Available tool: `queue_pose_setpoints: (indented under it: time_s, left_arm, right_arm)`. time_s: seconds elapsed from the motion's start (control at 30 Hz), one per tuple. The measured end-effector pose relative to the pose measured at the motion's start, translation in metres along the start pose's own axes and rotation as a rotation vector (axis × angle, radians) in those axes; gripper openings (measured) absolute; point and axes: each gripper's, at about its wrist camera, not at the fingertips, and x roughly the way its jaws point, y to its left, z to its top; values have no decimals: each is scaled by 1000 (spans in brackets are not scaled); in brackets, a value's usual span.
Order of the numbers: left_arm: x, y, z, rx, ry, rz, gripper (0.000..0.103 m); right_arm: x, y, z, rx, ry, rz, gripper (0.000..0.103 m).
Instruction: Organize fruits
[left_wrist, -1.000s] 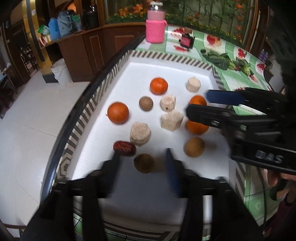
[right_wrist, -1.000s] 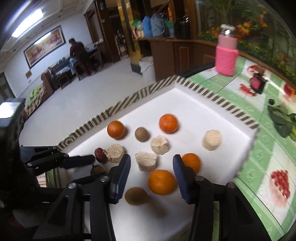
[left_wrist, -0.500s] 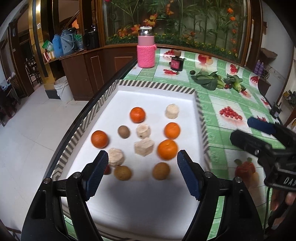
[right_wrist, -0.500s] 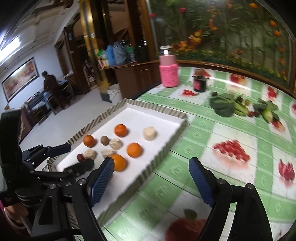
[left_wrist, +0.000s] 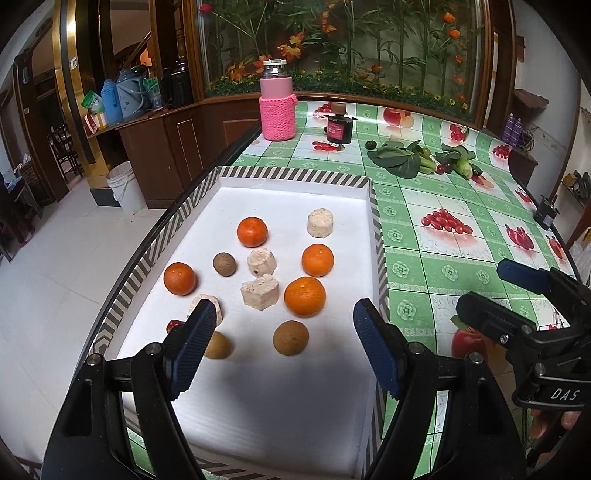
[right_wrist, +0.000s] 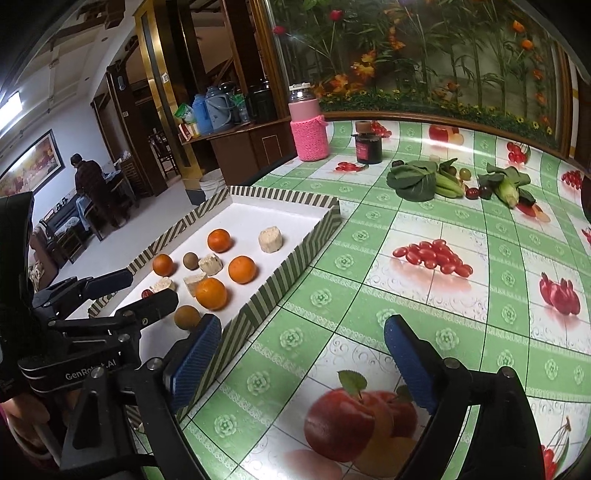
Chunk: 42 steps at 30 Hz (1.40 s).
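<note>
Green fruit-print tablecloth (right_wrist: 424, 221) carries a striped tray (left_wrist: 376, 236) of oranges (left_wrist: 305, 297) — pink bottle (left_wrist: 277, 107) and greens (left_wrist: 399, 160) behind; left gripper (left_wrist: 282, 352) and right gripper (right_wrist: 303, 363) gape wide, empty.

Background items, non-task

Green checked fruit-print tablecloth (right_wrist: 436, 280) covers the table; pink bottle in knitted pink sleeve (left_wrist: 277, 105) upright at the far edge, small dark jar (left_wrist: 339, 127) beside it, leafy greens (right_wrist: 413, 181) further right. White plastic bucket (left_wrist: 123, 186) on the floor.
</note>
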Motion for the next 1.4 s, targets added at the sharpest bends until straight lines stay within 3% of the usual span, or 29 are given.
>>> queue_pose_setpoints:
  time_s: [1.4]
  left_arm:
    - [7,25,1,-59,10,47,77]
  right_arm:
    - [21,31,8,-75,44,29,91]
